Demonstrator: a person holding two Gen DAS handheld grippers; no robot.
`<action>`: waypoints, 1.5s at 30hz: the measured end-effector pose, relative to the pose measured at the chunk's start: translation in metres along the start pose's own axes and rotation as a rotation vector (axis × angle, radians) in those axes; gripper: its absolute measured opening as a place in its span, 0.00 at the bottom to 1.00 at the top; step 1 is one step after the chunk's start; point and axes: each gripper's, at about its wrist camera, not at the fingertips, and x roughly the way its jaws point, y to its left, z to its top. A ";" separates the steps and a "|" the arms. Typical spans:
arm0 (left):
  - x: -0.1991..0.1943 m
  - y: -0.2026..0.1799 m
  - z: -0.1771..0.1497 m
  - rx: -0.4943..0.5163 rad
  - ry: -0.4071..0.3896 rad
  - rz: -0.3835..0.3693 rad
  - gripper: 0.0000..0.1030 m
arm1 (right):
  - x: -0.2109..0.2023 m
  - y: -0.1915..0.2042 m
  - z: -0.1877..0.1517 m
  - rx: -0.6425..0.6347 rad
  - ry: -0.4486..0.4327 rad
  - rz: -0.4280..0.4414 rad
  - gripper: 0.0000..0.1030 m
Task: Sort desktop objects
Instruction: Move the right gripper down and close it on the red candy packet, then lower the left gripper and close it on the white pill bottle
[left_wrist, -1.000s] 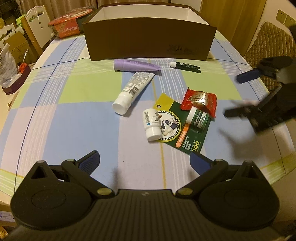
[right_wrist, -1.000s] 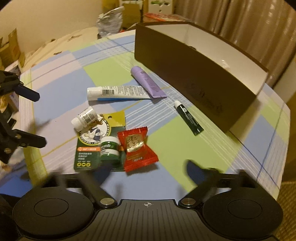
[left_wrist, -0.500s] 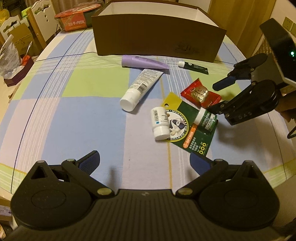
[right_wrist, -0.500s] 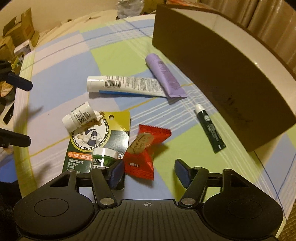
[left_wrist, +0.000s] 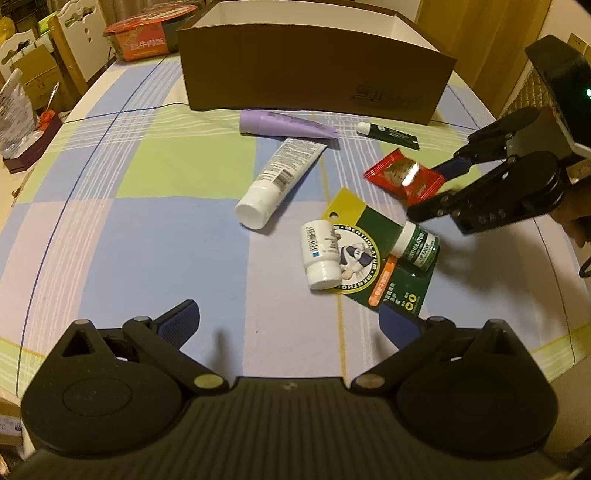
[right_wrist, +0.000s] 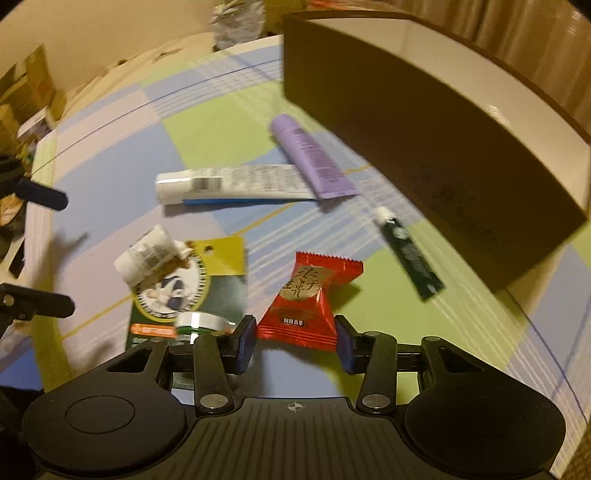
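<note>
- Our right claw (right_wrist: 295, 341) brackets the red candy packet (right_wrist: 308, 302), jaws apart, its long axis pointing away from us.
- Our left claw (left_wrist: 290, 323) hangs open.
- We cannot see inside the brown box (left_wrist: 314, 83).

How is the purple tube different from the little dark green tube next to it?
The purple tube is fat and wide; the dark green tube is thin and small. The purple tube's flat end overlaps the tail of the white tube; the dark green tube touches nothing. The dark green tube has a white cap, while the purple tube is purple all over. Both lie flat on the checked tablecloth in front of the brown box.
</note>
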 end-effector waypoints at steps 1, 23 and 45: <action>0.001 0.000 0.000 0.001 0.000 -0.001 0.99 | -0.002 -0.004 -0.002 0.014 0.003 -0.007 0.43; 0.007 0.006 0.004 0.007 0.008 -0.007 0.99 | 0.003 -0.025 -0.002 0.202 -0.015 -0.092 0.33; 0.036 -0.034 0.031 0.950 0.006 -0.199 0.73 | -0.046 -0.012 -0.032 0.257 -0.029 -0.147 0.29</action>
